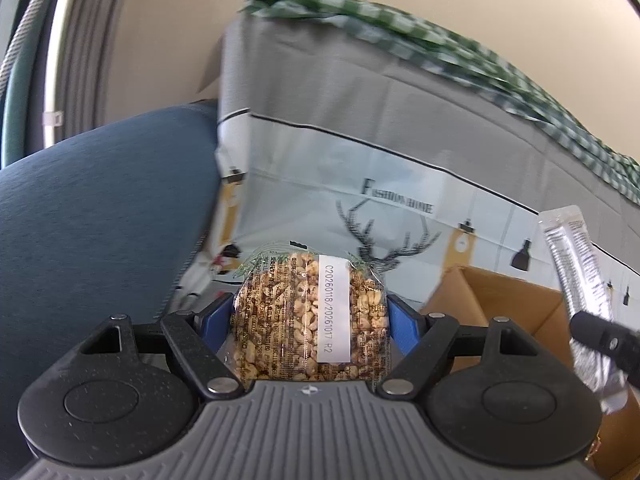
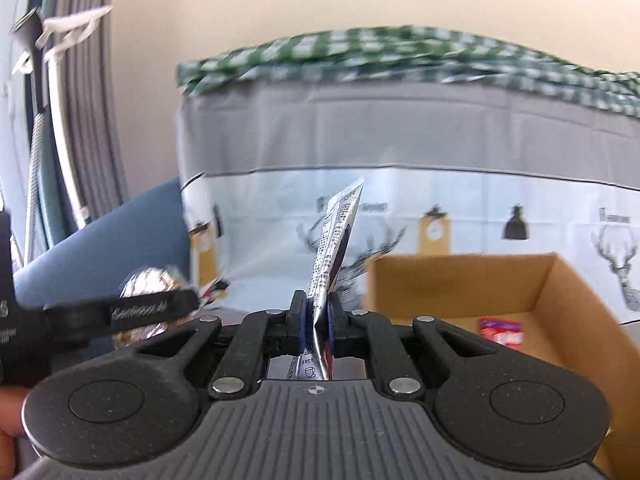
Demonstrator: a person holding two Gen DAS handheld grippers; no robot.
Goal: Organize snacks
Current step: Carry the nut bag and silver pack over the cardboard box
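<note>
My left gripper (image 1: 310, 312) is shut on a clear packet of puffed-grain snack (image 1: 308, 316) with a white date label, its blue pads pressing both sides. My right gripper (image 2: 318, 316) is shut on a thin silver sachet (image 2: 334, 240) that stands up between the pads. That same sachet (image 1: 576, 264) shows at the right edge of the left wrist view, held by a black finger (image 1: 600, 334). In the right wrist view the left gripper's finger (image 2: 152, 308) and its shiny packet (image 2: 146, 282) appear at the left. An open cardboard box (image 2: 560, 280) sits at the right with a red packet (image 2: 502, 332) inside.
A tablecloth with deer and lamp prints (image 1: 380, 216) hangs behind, with green checked cloth (image 1: 440, 40) on top. A blue cushion (image 1: 100, 208) lies at the left. The cardboard box (image 1: 492, 296) is also at the lower right of the left wrist view.
</note>
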